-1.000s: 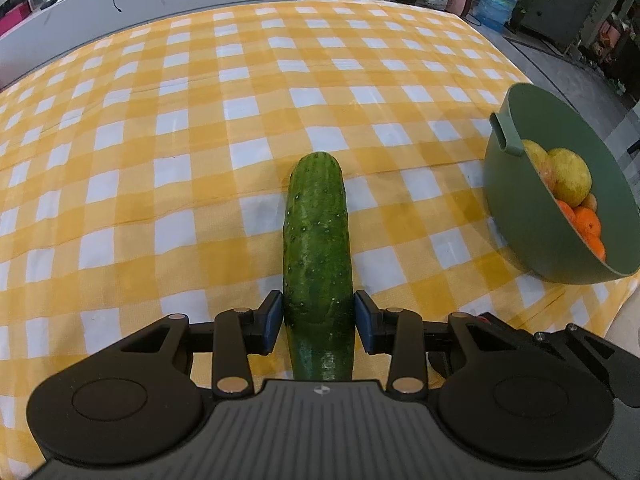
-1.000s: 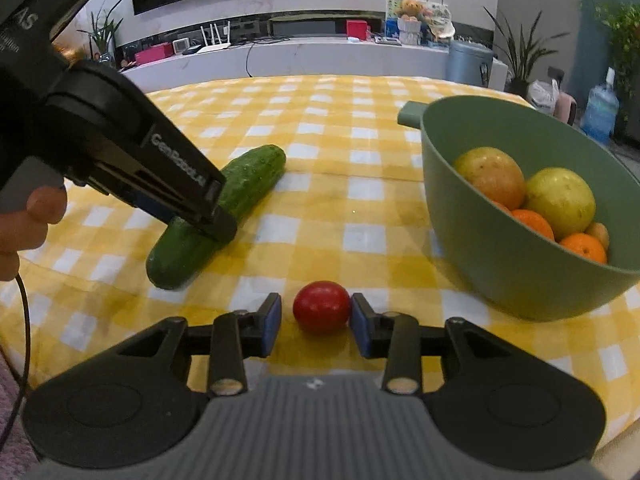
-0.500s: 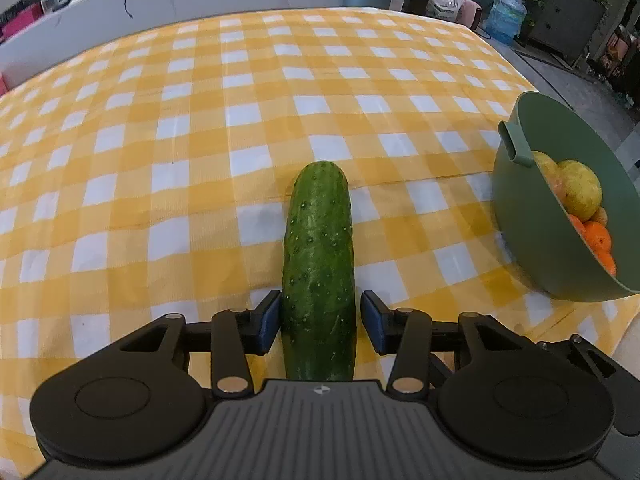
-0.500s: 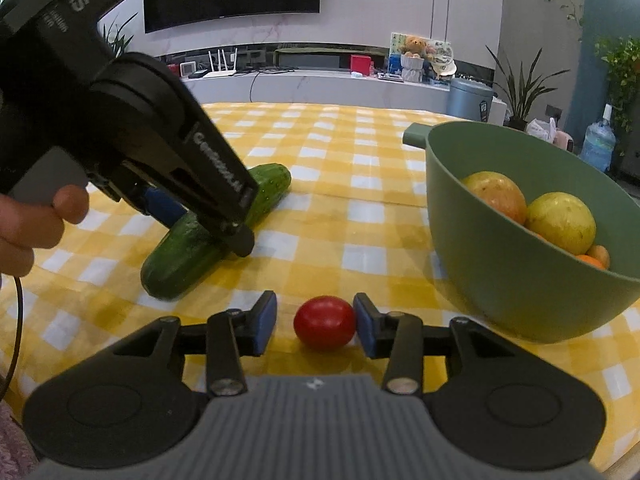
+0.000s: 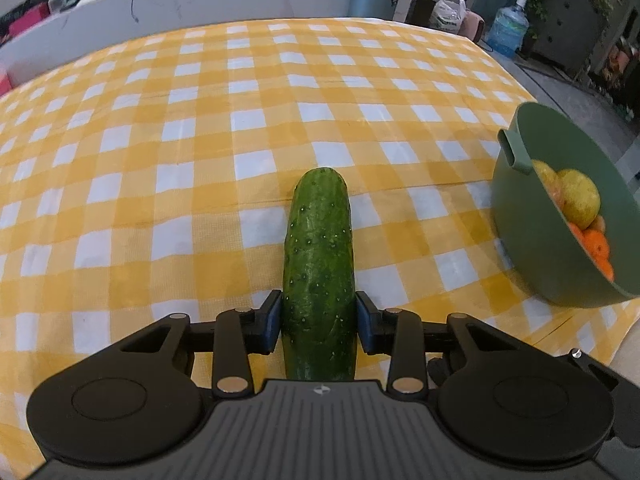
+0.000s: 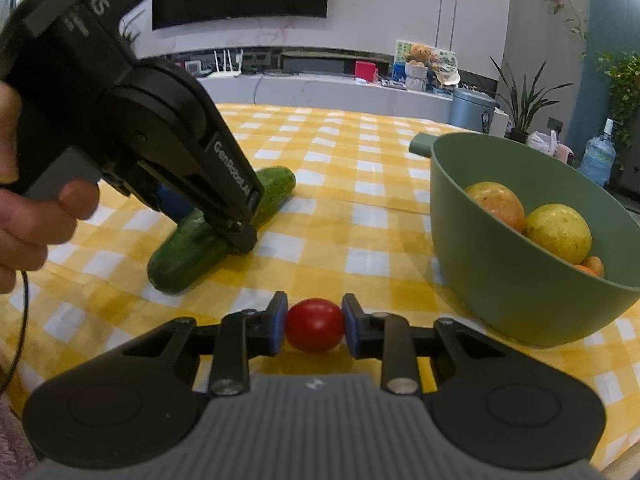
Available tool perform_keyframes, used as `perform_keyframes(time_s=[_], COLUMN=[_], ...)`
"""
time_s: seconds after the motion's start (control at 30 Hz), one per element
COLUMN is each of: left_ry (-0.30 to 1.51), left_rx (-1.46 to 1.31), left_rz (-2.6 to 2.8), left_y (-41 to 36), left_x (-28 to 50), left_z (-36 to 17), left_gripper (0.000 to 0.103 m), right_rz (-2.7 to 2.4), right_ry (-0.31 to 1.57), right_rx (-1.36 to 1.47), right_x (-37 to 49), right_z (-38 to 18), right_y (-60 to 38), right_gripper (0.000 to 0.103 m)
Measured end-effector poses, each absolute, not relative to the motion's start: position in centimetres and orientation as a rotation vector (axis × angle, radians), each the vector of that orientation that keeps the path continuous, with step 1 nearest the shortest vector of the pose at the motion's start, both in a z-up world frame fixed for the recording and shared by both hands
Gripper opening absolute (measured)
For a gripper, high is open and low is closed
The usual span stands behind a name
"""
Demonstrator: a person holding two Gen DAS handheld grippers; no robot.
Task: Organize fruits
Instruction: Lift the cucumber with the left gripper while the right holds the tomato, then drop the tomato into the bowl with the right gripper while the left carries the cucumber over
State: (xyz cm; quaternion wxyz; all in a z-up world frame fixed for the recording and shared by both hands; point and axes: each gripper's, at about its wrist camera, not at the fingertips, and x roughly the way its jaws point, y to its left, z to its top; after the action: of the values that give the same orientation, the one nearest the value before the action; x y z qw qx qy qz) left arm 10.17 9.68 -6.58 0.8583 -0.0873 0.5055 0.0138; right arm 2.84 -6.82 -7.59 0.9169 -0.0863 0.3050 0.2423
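A long green cucumber (image 5: 318, 264) lies on the yellow checked tablecloth (image 5: 200, 160). My left gripper (image 5: 319, 322) is shut on its near half, blue pads against both sides. The cucumber (image 6: 188, 248) and the left gripper body (image 6: 132, 128) also show in the right wrist view. My right gripper (image 6: 314, 326) is shut on a small red tomato (image 6: 314, 325), low over the cloth. A green bowl (image 6: 520, 280) with oranges and yellow fruit stands at the right, also in the left wrist view (image 5: 552, 248).
The table's right edge runs just past the bowl. Beyond the table stand a white low cabinet (image 6: 320, 88), a grey bin (image 6: 474, 110), plants and a water bottle (image 5: 506, 32).
My right gripper's pads have closed onto the tomato. My left gripper's pads have closed against the cucumber, and both views have tilted up a little.
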Motion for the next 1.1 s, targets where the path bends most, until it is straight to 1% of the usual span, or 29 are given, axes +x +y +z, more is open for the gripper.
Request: perform_keyframes(time_s=[0.2,0.3,0.43,0.67,0.77,0.87,0.93,1.0,1.03,1.1], left_ry=[1.078,1.096,1.065,1.017,1.063,1.064,1.072,1.051,1.040,1.014], left_rx=[-0.373,-0.506,-0.661,-0.767,-0.729,-0.730,-0.644,-0.542,-0.468,-0.349], left_rz=[-0.025,-0.063,-0.118,-0.179,-0.178,-0.187,-0.180,-0.155,-0.141,-0.109], left_y=[12.3,14.2,16.3,16.9,16.4,15.7,14.6,13.3,12.4,10.8], left_x=[10.1,10.0,9.4,9.4,9.9,9.8,10.3,10.4,10.5,10.5], left_z=[-6.6,-6.8,-6.9,-7.2,-7.9,-8.5,-8.4,-7.7,-7.3,-6.8], left_gripper=[0.042,0.042,0.042,0.042,0.042,0.042,0.043,0.043,0.045,0.047], right_rz=[0.492,0.509,0.513,0.535,0.539,0.531,0.528,0.513,0.513,0.506], right_ry=[0.596,0.561,0.509,0.429,0.416,0.426,0.443,0.468,0.468,0.472], right_rx=[-0.071,0.060,0.189,0.318,0.328,0.320,0.309,0.296,0.296,0.292], right_x=[2.9,2.8,2.8,2.2,1.9,1.9,2.0,2.0,2.0,2.0], right_z=[-7.0,-6.3,-5.4,-4.0,-3.8,-3.7,-4.0,-4.3,-4.3,-4.4], right_y=[-8.4,-10.3,-12.1,-13.8,-13.8,-14.0,-14.0,-14.2,-14.2,-14.4], right_gripper=[0.026,0.026,0.026,0.026,0.026,0.026,0.026,0.026,0.026,0.026])
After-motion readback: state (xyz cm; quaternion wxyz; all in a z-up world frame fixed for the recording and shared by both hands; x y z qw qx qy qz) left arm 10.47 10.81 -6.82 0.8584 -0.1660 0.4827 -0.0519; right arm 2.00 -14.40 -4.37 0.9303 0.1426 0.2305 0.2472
